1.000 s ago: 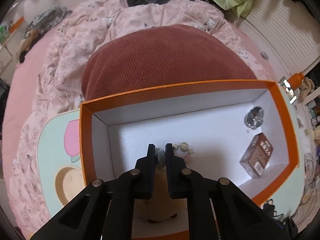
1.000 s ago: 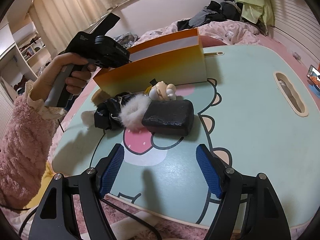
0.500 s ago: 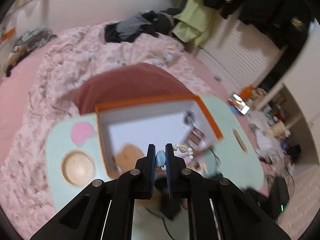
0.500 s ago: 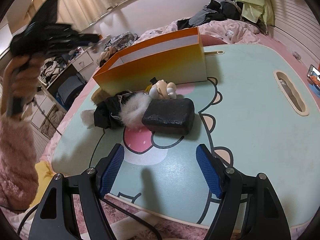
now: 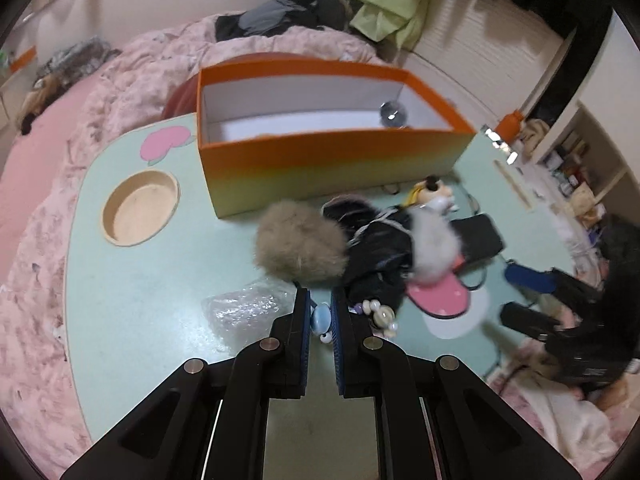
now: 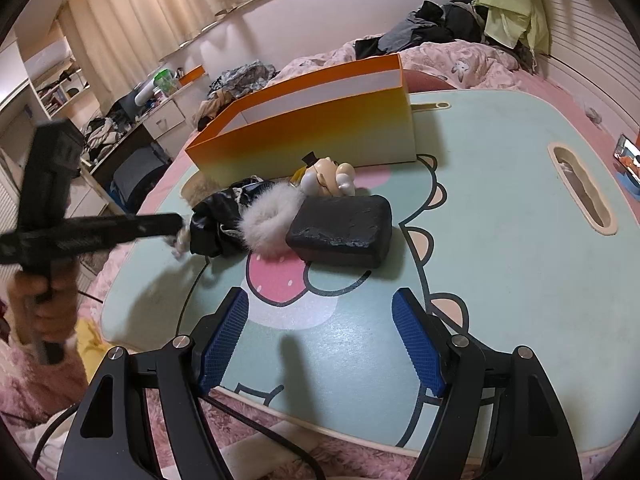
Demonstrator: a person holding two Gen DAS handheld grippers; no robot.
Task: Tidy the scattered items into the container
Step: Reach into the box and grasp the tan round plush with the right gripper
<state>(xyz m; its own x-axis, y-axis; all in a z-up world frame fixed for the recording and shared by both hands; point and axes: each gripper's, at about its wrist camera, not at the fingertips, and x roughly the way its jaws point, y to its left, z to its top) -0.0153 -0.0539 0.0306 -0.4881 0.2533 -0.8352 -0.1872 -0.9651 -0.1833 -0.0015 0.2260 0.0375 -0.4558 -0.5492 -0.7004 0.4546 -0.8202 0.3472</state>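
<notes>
My left gripper (image 5: 320, 316) is shut on a small pale blue charm (image 5: 319, 319); its string of beads (image 5: 380, 314) dangles to the right. It hovers low over the mint table, just in front of a beige fur pompom (image 5: 300, 240). The orange box (image 5: 332, 160) stands behind, with a silver item (image 5: 392, 112) inside. A black pouch (image 6: 216, 216), white fur trim (image 6: 272, 216), a small figurine (image 6: 328, 172) and a black case (image 6: 340, 228) lie in front of the box (image 6: 304, 136). My right gripper (image 6: 320, 332) hangs open at the table's near edge, holding nothing.
A crumpled clear plastic wrap (image 5: 244, 304) lies left of my left fingers. The table has a round recess (image 5: 140, 208) and a slot handle (image 6: 580, 188). A phone (image 6: 628, 156) stands at the far right. Pink bedding surrounds the table. A hand (image 6: 44, 308) holds the left tool.
The left gripper pulled back from above the box's inside to low over the table near the pompom, with the charm still in it. The right gripper kept still.
</notes>
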